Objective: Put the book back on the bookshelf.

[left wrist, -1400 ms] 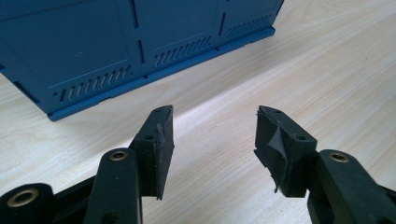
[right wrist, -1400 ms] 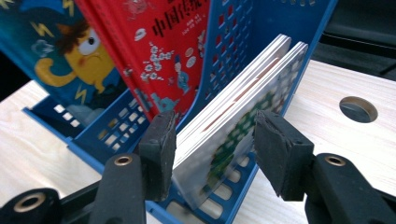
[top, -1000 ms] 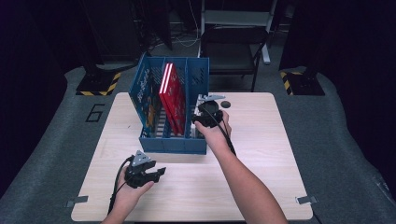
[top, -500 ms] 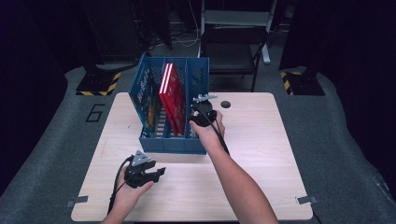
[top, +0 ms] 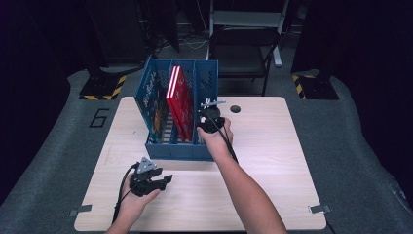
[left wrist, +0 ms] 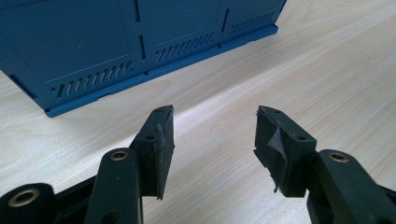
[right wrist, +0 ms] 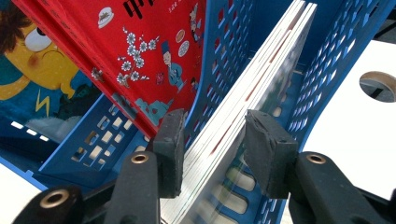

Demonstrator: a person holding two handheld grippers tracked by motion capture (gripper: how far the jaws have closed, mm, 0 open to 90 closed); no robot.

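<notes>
Change: your right tool [top: 208, 108] shifted slightly left toward the rack's right slot since a second ago, and its jaws have just been closing around the white-edged book [right wrist: 243, 107]; your left hand stayed put.
Right tool state: jaws were partly closed and straddling the book's page edge; left pad looked against it, right pad had a sliver of gap, so I judged it not yet a firm pinch.
Left tool state: your left tool [top: 152, 179] rested near the front of the counter [top: 272, 146], jaws about half open, nothing between them [left wrist: 212, 135].
Book location: it stood tilted in the rightmost compartment of the blue rack [top: 160, 146], leaning toward the divider.
Handling: probably a thin glossy paperback, light, floppy, slick cover; pages could fan or slip if you pinched only a corner.
Grip spot: you should have taken the full thickness at the upper near edge, pads flat on both covers, then lifted straight along the slot.
Neighbours: the red picture book [top: 179, 100] stood in the middle compartment, just beyond the perforated divider; a blue-and-yellow book [right wrist: 28, 79] sat further left.
Obstructions: divider and outer rack wall hemmed your jaws in closely; the cable hole [top: 235, 108] in the counter lay just right of the rack.
</notes>
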